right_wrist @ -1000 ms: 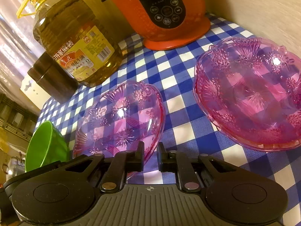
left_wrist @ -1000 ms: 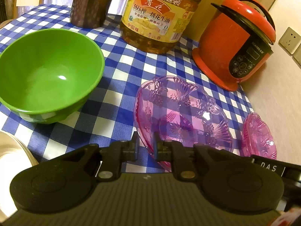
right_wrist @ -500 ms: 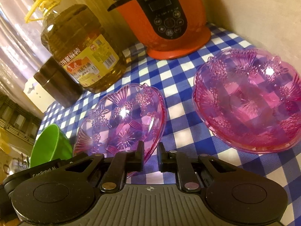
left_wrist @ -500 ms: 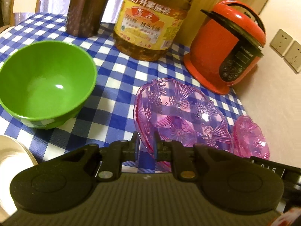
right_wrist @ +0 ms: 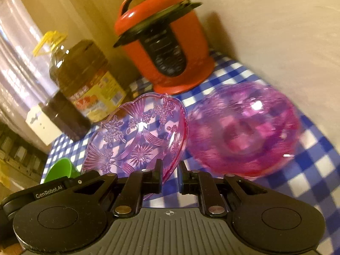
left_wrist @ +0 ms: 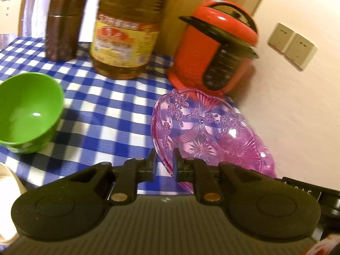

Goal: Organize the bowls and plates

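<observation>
While both hands lift, the left gripper and right gripper stay clenched on the pink plate, now tipped up off the worktop mid-frame, heading to the other pink plate.

A blue-and-white checked cloth covers the bench. On it: a plain green round bowl, translucent pink plastic dishes embossed with flowers, and a red-and-black cooker.
</observation>
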A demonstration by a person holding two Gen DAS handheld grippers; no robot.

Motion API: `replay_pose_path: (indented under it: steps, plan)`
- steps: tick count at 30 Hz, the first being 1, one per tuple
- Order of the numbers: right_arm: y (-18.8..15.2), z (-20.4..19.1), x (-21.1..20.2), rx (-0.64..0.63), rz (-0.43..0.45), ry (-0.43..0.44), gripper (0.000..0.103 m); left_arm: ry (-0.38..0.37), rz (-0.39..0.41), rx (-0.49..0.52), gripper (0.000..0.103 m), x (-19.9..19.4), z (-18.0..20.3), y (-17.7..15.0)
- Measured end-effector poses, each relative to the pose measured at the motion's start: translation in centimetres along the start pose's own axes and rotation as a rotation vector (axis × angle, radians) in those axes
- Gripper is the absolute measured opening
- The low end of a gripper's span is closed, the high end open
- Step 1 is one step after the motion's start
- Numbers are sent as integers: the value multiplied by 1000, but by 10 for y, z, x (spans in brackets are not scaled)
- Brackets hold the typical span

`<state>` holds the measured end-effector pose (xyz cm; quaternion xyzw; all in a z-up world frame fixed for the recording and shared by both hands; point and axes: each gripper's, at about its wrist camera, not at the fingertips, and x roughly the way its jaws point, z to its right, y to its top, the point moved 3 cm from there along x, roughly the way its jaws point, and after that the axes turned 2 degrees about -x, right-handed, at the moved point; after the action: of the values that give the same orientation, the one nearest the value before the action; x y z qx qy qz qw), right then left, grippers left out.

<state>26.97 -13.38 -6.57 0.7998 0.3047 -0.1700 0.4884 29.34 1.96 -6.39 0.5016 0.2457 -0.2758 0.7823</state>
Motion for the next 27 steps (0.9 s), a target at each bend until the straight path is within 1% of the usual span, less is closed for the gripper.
replay_pose_path:
  steps: [6,12,18,27]
  plan:
    - [6,30,-33,63,30,-33,14,-37,-18,49,13,-1,40,-8]
    - [12,60,-53,115,53,-67,14,-64,-46,92,13,9,74,-16]
    - [16,82,-63,137,65,-92,14,-73,-58,125,13,17,97,-22]
    - [19,103,-60,166,71,-106,14,-72,-78,156,13,34,112,-26]
